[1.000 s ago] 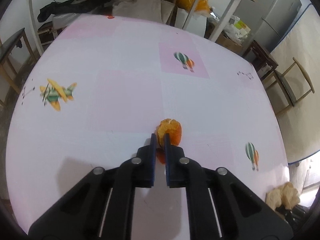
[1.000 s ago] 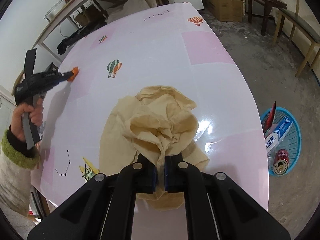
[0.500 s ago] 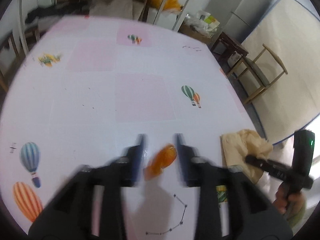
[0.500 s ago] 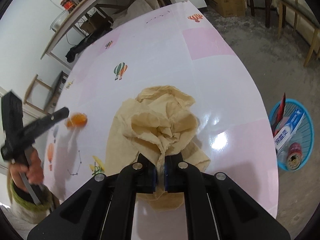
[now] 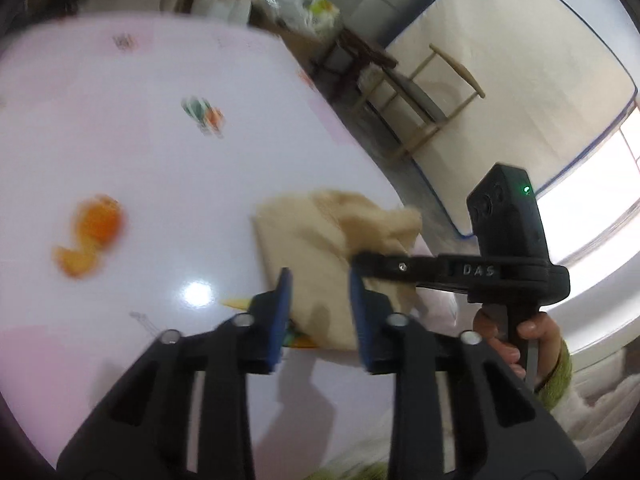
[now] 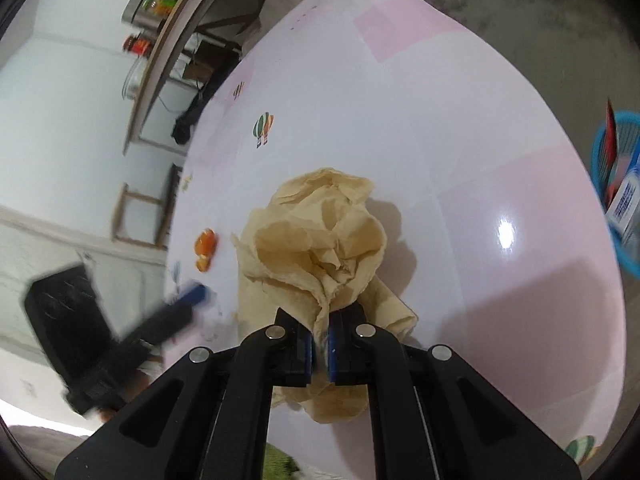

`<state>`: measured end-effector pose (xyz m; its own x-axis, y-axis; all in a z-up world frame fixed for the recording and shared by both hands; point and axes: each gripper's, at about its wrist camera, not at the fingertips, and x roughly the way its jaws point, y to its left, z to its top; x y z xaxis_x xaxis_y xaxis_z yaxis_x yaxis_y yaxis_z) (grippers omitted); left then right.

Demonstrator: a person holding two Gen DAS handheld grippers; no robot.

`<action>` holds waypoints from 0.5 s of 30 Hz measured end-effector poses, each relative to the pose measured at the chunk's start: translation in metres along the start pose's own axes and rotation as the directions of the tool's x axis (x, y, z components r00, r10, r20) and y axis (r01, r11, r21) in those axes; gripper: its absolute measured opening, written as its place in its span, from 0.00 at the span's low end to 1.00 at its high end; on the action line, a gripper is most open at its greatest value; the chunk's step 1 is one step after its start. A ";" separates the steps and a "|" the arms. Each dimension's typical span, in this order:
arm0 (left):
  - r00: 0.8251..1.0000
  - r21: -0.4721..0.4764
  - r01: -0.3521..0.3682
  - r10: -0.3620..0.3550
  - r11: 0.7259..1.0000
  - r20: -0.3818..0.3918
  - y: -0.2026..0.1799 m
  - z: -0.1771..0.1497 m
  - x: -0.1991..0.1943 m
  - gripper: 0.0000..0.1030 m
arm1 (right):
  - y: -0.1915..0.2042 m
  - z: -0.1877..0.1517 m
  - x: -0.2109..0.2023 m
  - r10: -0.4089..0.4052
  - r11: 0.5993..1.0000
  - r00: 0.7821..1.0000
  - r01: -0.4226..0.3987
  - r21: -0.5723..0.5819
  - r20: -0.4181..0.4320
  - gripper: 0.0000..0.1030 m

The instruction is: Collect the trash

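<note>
Now right gripper (image 6: 319,350) pinches crumpled tan paper (image 6: 320,236) just ahead; left gripper (image 5: 320,300) gapes wide, empty, orange peel (image 5: 90,236) ahead-left. Keep pinch firm, lift w/o tearing.

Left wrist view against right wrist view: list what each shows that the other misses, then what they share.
Only the left wrist view shows the wooden chair and the mattress leaning against the wall. Only the right wrist view shows the blue basket on the floor. Both show the table, the orange peel, the crumpled paper pinched in the right gripper, and the open left gripper.
</note>
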<state>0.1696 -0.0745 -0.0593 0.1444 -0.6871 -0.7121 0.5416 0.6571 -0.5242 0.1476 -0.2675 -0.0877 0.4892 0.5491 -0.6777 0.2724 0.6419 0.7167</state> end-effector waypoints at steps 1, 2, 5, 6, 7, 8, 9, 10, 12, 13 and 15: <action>0.999 -0.006 -0.001 0.001 1.000 -0.033 0.000 -0.001 0.014 0.21 | -0.001 -0.001 -0.001 0.004 1.000 1.000 -0.004 0.005 0.005 0.07; 0.997 -0.006 -0.017 0.016 1.000 -0.076 0.000 -0.002 0.027 0.19 | -0.001 -0.002 -0.002 0.005 1.000 1.000 -0.005 0.002 0.010 0.08; 0.995 0.042 -0.073 0.076 0.996 -0.065 -0.006 0.000 0.034 0.06 | 0.002 -0.005 -0.016 -0.028 0.999 0.998 0.029 -0.023 0.061 0.28; 0.994 0.046 -0.078 0.081 0.996 -0.067 -0.006 0.001 0.034 0.06 | 0.005 -0.005 -0.022 -0.038 0.998 0.995 0.041 -0.038 0.091 0.32; 0.995 0.044 -0.076 0.079 0.996 -0.067 -0.006 0.001 0.034 0.06 | 0.011 -0.007 -0.032 -0.045 0.996 0.989 0.056 -0.070 0.139 0.39; 0.995 0.040 -0.073 0.075 0.997 -0.067 -0.005 0.001 0.033 0.06 | 0.013 -0.006 -0.036 -0.049 0.994 0.986 0.064 -0.086 0.158 0.46; 0.995 0.035 -0.069 0.071 0.997 -0.066 -0.004 0.001 0.033 0.06 | 0.018 -0.006 -0.038 -0.066 0.991 0.983 0.085 -0.103 0.174 0.50; 0.996 0.025 -0.066 0.067 0.998 -0.064 -0.004 0.001 0.033 0.06 | 0.019 -0.004 -0.038 -0.079 0.989 0.982 0.098 -0.108 0.174 0.55; 0.997 0.016 -0.047 0.048 0.999 -0.065 -0.004 0.001 0.035 0.06 | 0.020 0.001 -0.027 -0.100 0.987 0.985 0.117 -0.111 0.142 0.56; 0.997 0.010 -0.039 0.039 0.999 -0.066 -0.005 -0.002 0.034 0.06 | 0.018 0.003 -0.022 -0.105 0.987 0.987 0.118 -0.105 0.121 0.56; 0.997 -0.011 -0.002 0.001 1.000 -0.071 -0.003 -0.004 0.035 0.07 | 0.020 0.005 -0.013 -0.097 0.986 0.990 0.109 -0.124 0.102 0.56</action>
<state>0.1693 -0.0993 -0.0844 0.0858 -0.6625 -0.7441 0.5321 0.6619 -0.5279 0.1509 -0.2645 -0.0639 0.5428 0.4266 -0.7235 0.2190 0.7597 0.6123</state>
